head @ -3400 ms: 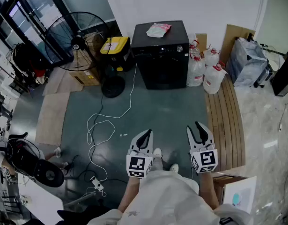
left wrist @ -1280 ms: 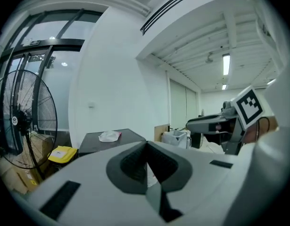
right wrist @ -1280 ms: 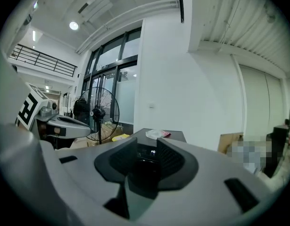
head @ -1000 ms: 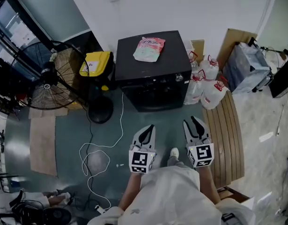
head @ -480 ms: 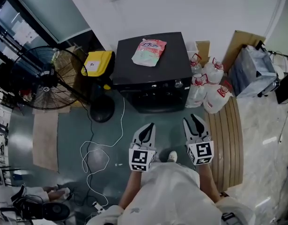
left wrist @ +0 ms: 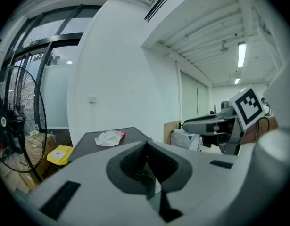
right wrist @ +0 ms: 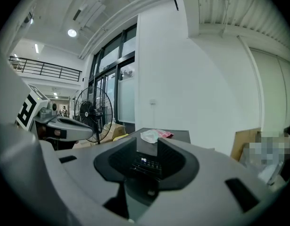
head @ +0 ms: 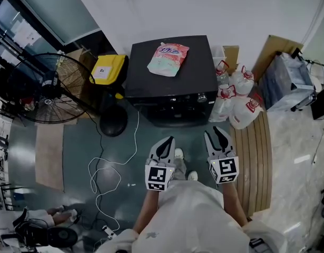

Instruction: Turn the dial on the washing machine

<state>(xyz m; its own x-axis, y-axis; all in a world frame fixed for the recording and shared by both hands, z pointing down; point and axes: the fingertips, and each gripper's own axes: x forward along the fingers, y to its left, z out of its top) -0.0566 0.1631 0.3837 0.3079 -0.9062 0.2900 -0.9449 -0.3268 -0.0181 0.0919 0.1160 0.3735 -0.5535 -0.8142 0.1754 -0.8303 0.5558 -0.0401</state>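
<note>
While the washing machine (head: 169, 78) is seen at twelve o'clock, apart from both tools, no part of the task is judged done; the approach and the turn are left. Against the earlier frames, it is shown larger and nearer. The left gripper (head: 168, 141) and right gripper (head: 216, 132) are held with jaws together, empty. The dial (head: 202, 97), at the panel's three o'clock end, is untouched

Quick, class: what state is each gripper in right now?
Left gripper: jaws closed, holding nothing.
Right gripper: jaws closed, holding nothing.
</note>
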